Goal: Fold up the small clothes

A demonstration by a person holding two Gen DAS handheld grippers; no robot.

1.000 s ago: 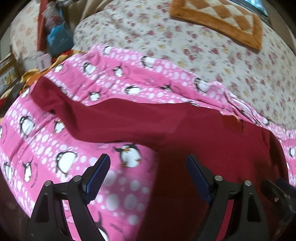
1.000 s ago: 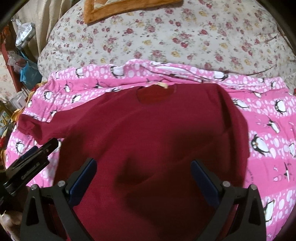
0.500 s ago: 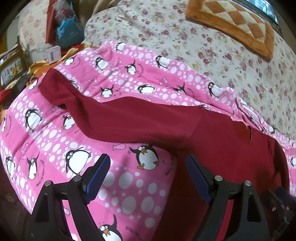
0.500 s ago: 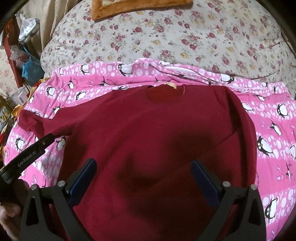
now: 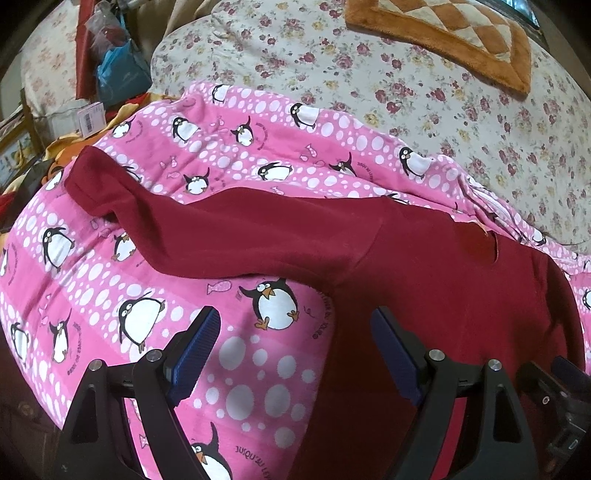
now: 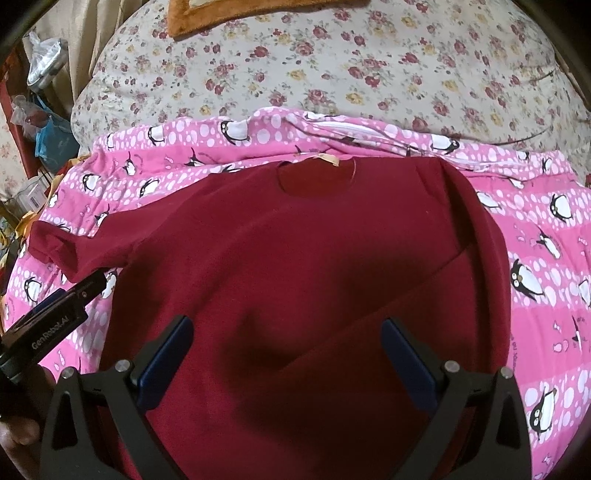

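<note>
A dark red long-sleeved shirt (image 6: 295,266) lies flat on a pink penguin blanket (image 6: 546,236), neck hole at the far side. Its right sleeve is folded in over the body; its left sleeve (image 5: 155,218) stretches out to the left over the blanket (image 5: 110,317). My left gripper (image 5: 295,343) is open and empty above the shirt's left side edge, below the outstretched sleeve. My right gripper (image 6: 288,354) is open and empty above the lower body of the shirt. The left gripper also shows in the right wrist view (image 6: 55,314).
The blanket lies on a floral bedspread (image 6: 332,66) with an orange checked mat (image 5: 443,33) at the far side. Bags, boxes and clutter (image 5: 110,70) stand beyond the bed's left edge.
My left gripper has moved left, away from the shirt body toward the outstretched sleeve. My right gripper has barely moved. Both stay open.
</note>
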